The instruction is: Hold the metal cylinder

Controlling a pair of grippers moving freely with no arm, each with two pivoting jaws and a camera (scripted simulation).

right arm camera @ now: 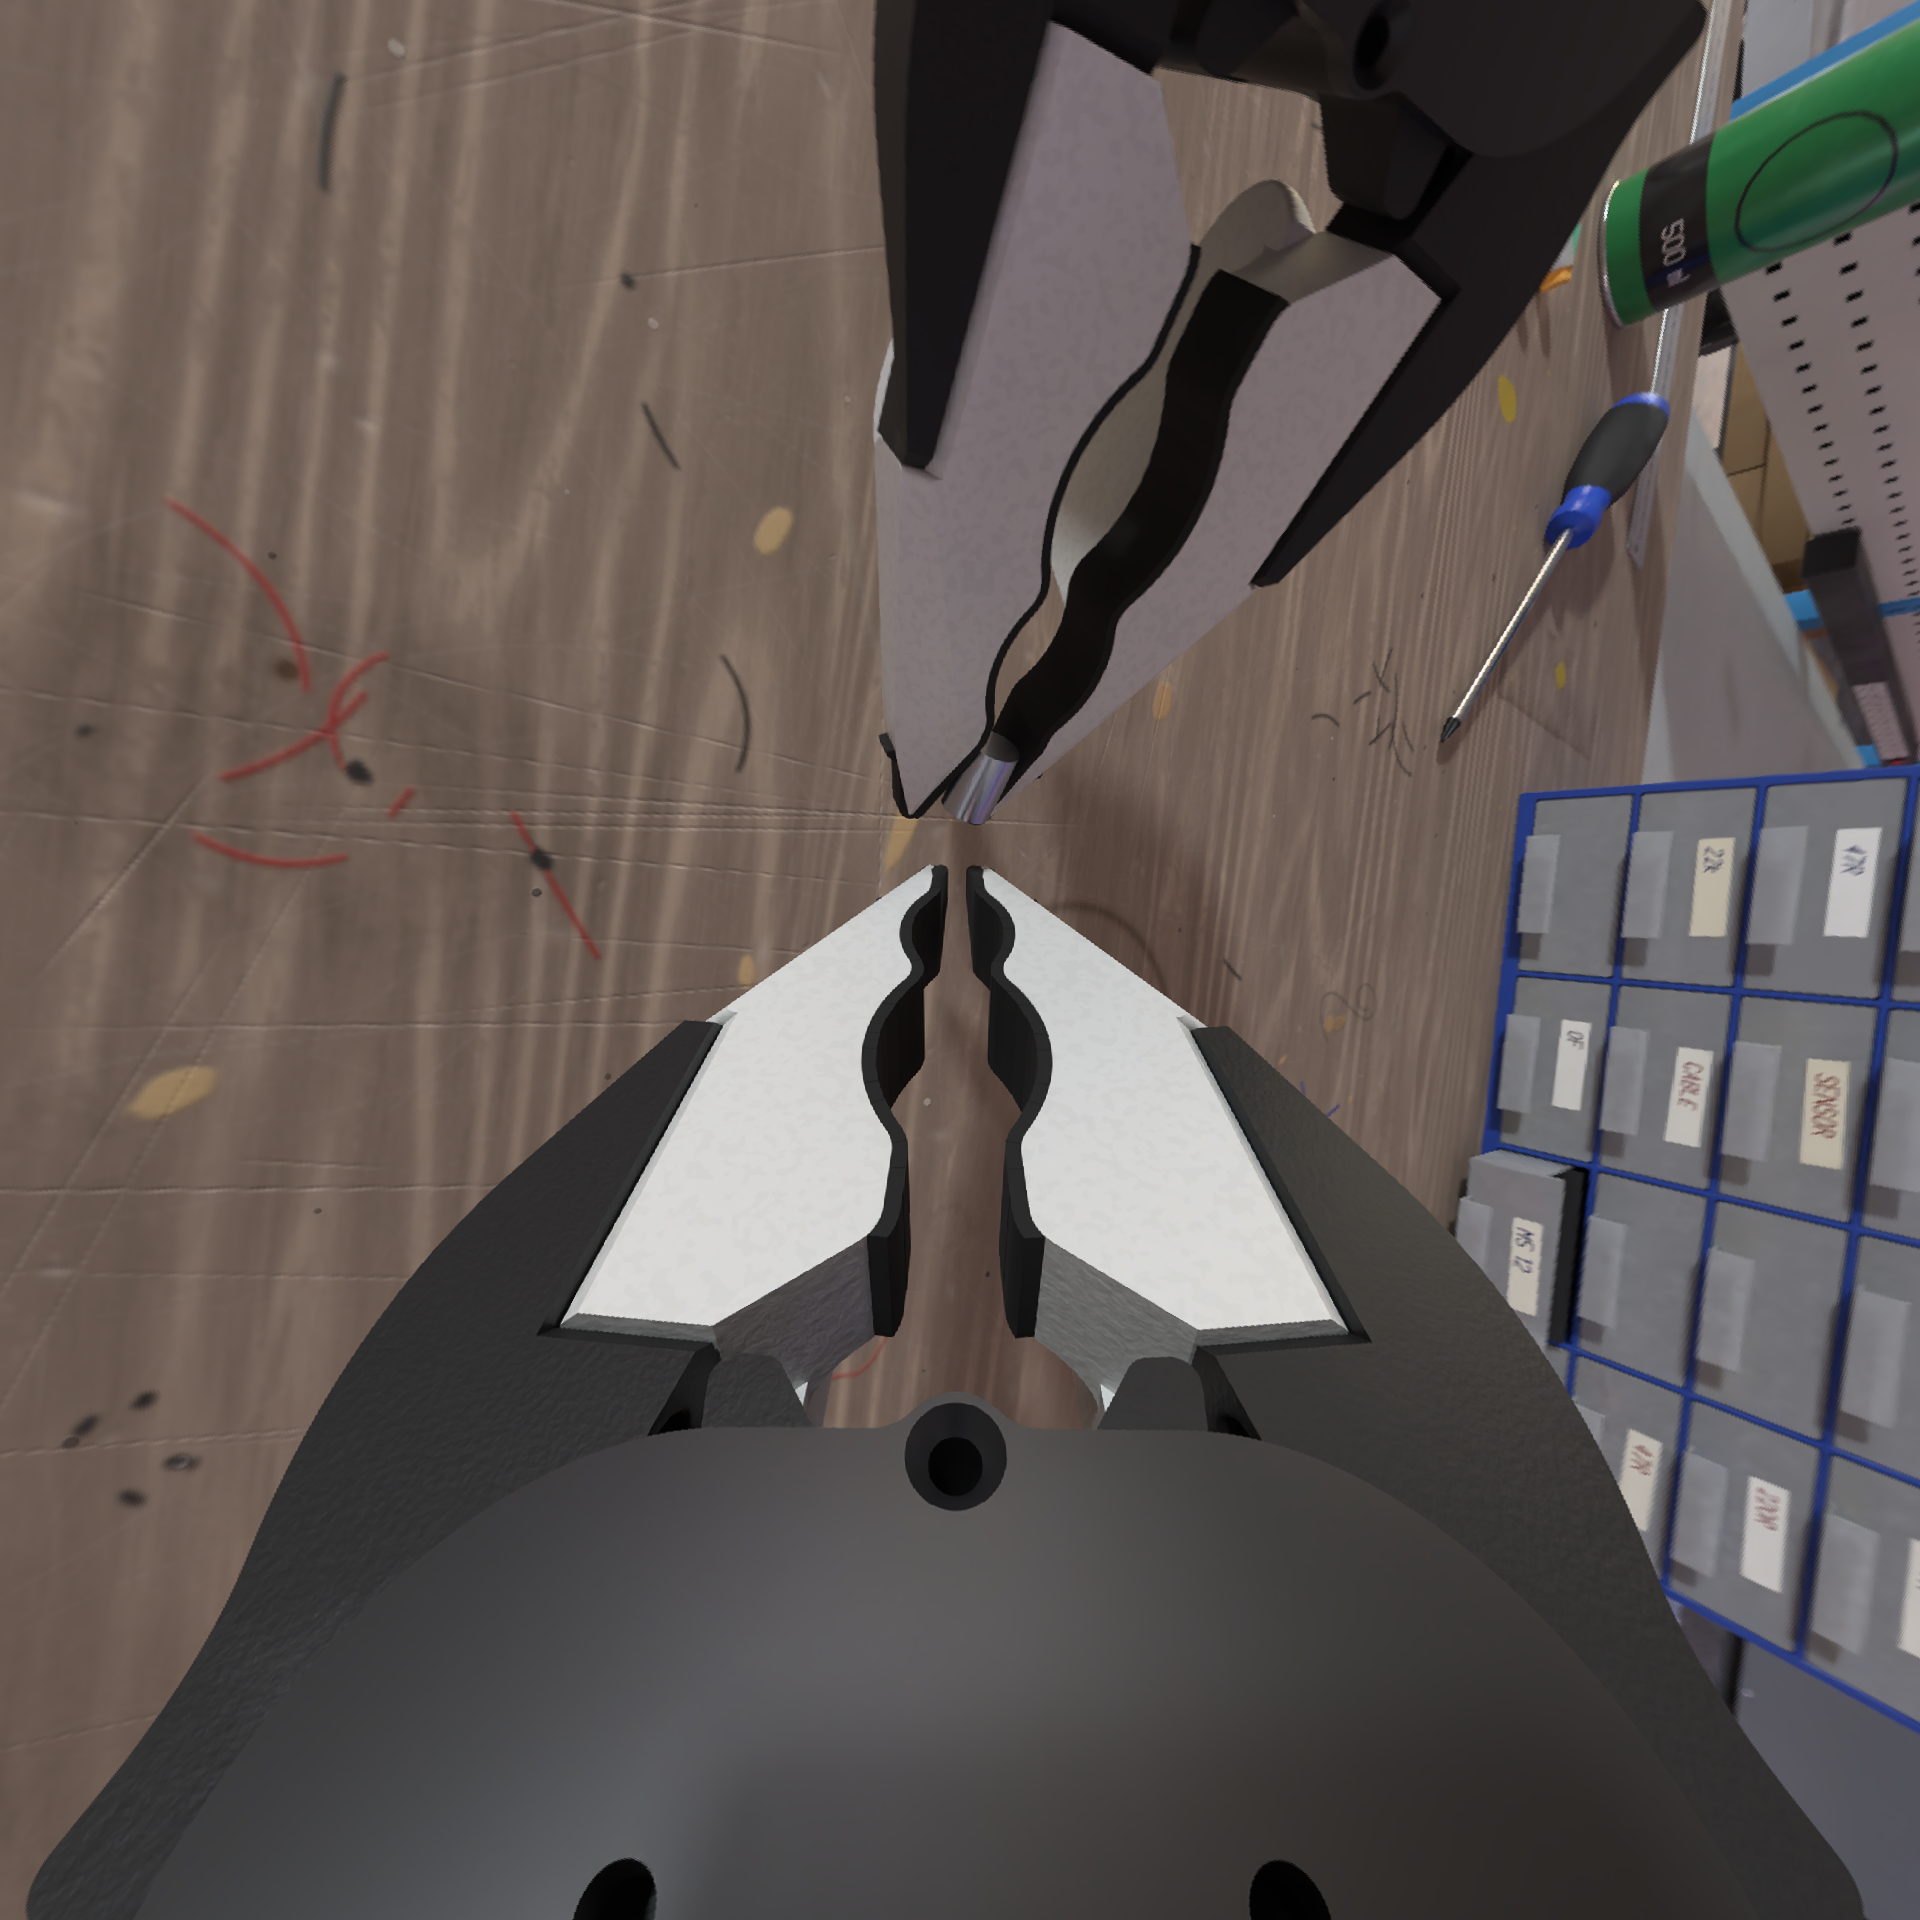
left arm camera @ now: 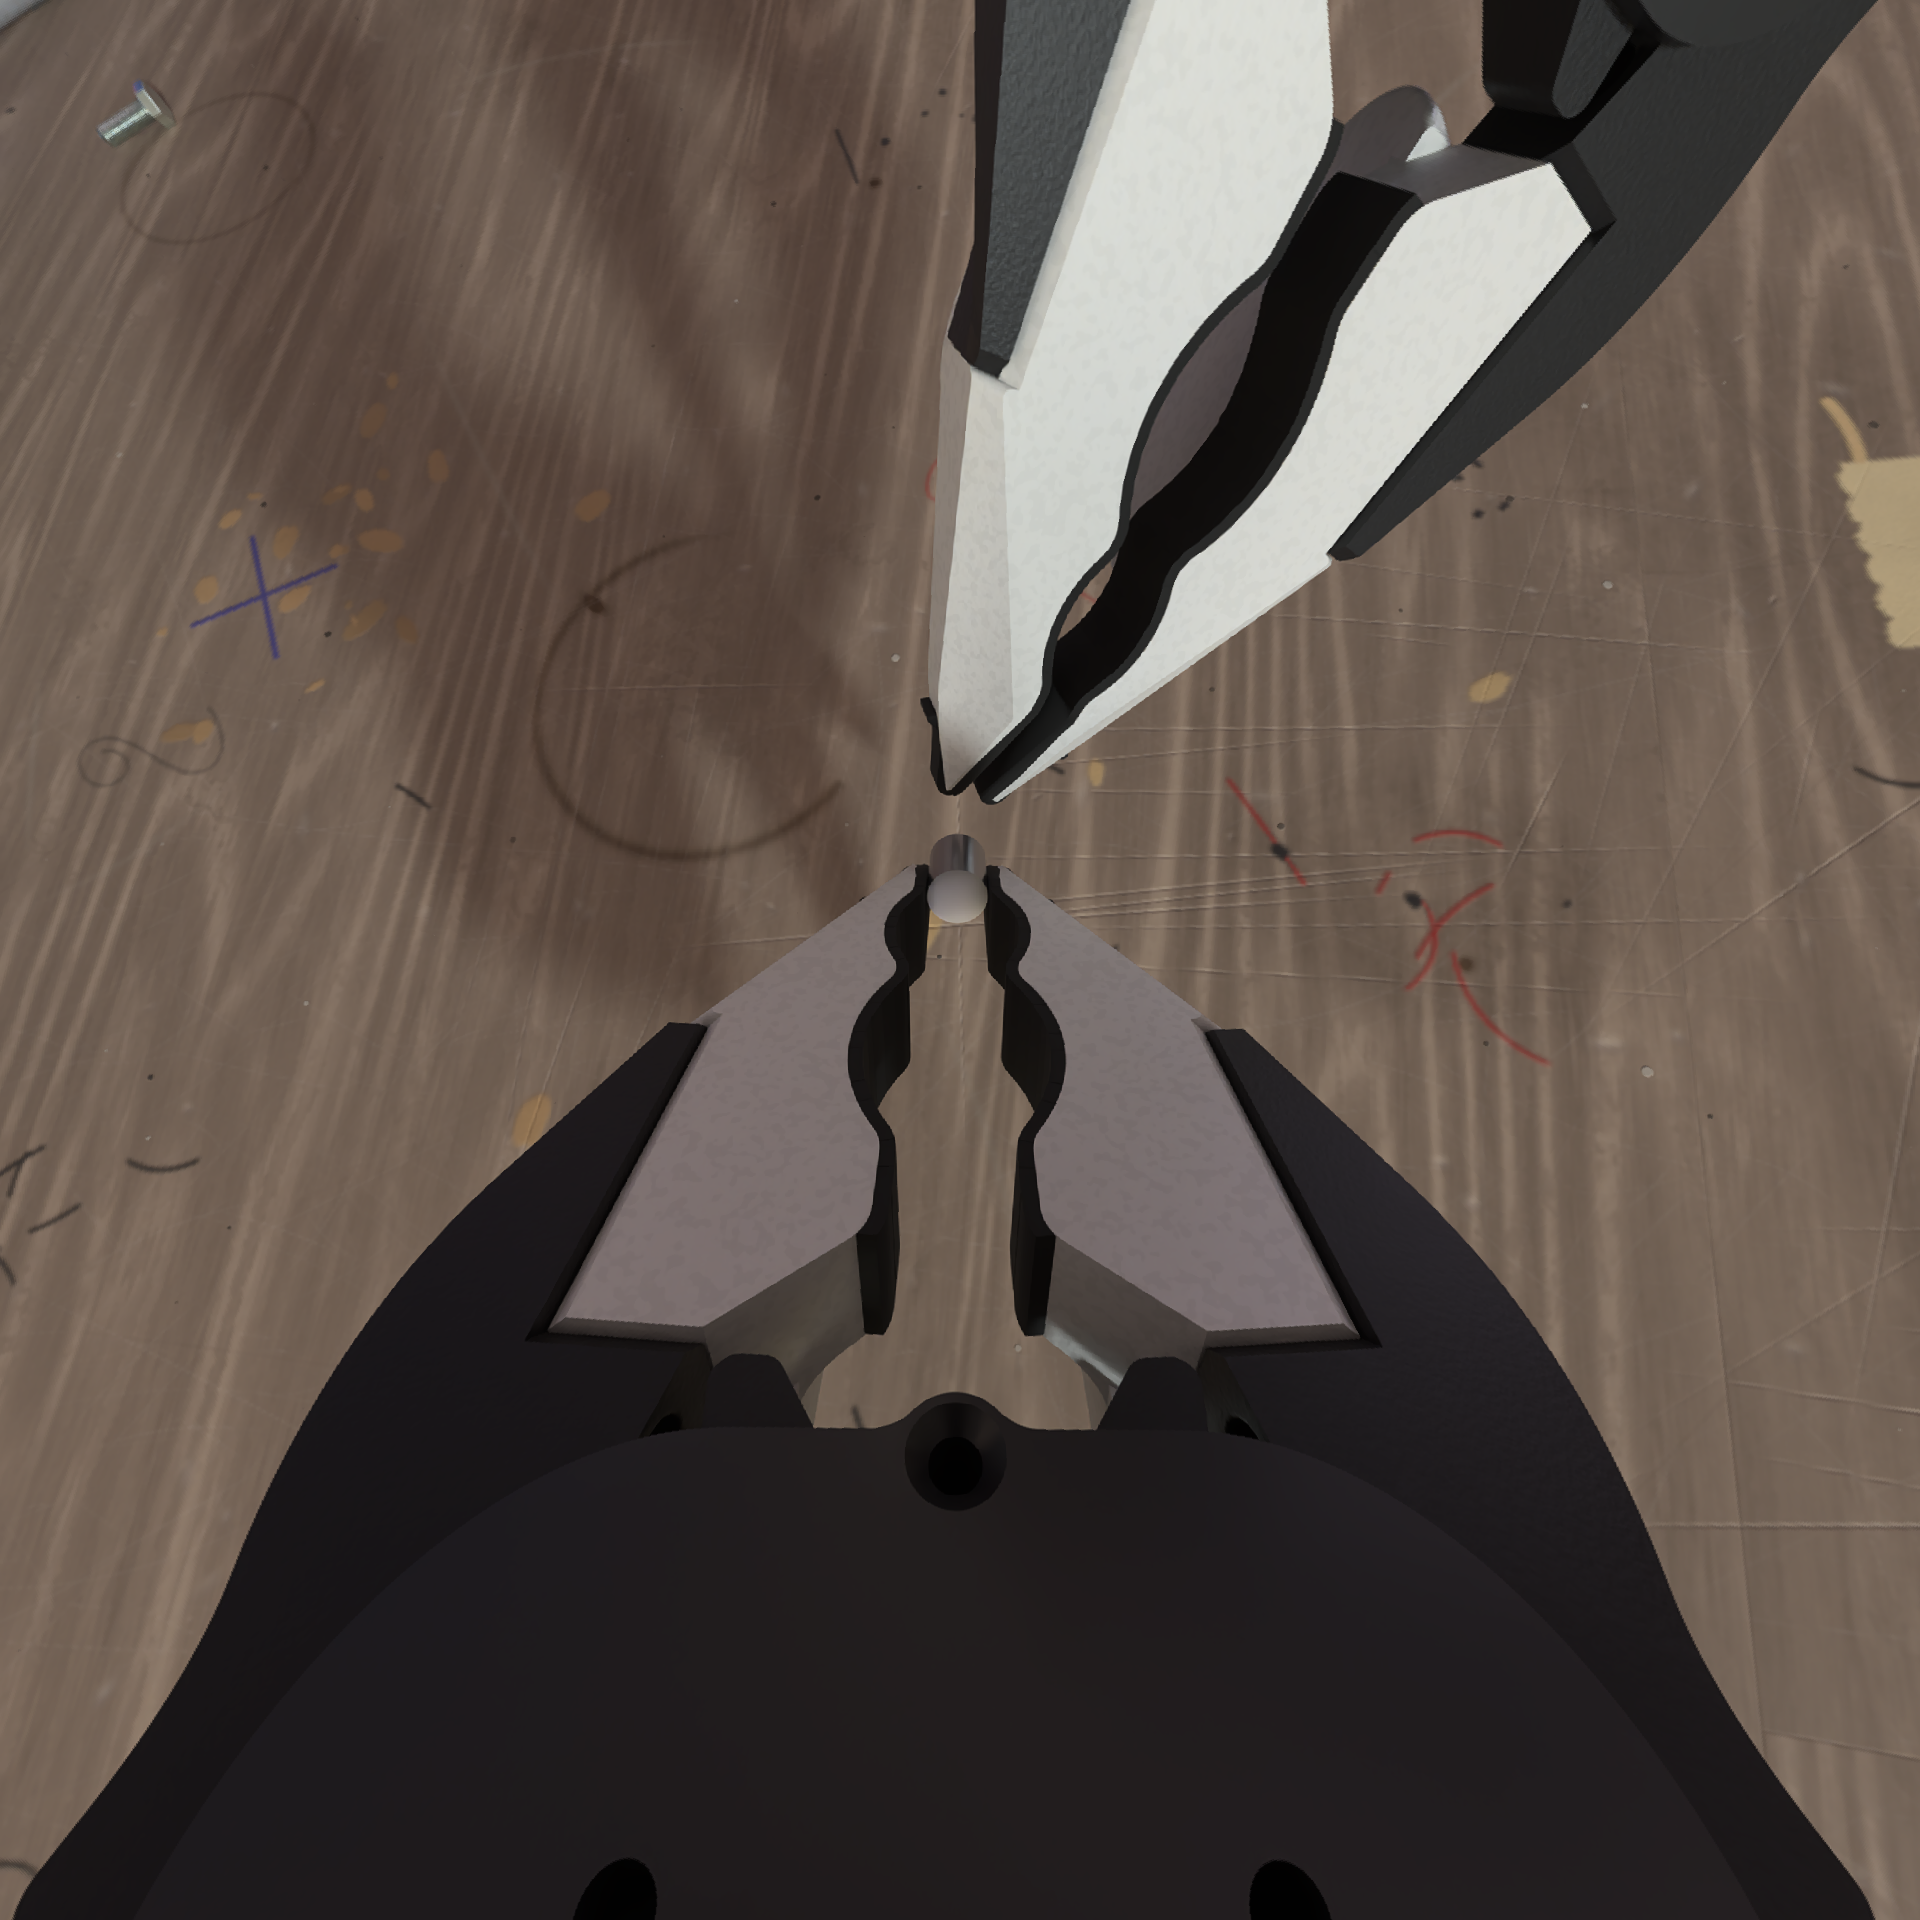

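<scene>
- We think the metal cylinder (left arm camera: pixel 956 894) is hard and stiff, light because it is so small, and smooth, so it may slip or roll out of a weak pinch
- We think the best place to take it is around its round side, near the middle, with both tips flat on it
- It is a tiny shiny grey pin with a pale round end facing us
- Our left gripper (left arm camera: pixel 956 891) is pinched on it right at the tips, above the wooden table (left arm camera: pixel 416 935)
- Our right gripper (right arm camera: pixel 957 883) has its tips almost together with nothing between them; it sits at 12 o'clock from the pin, close but not touching
- A screwdriver (right arm camera: pixel 1548 561) lies at 2 o'clock in the right view
</scene>
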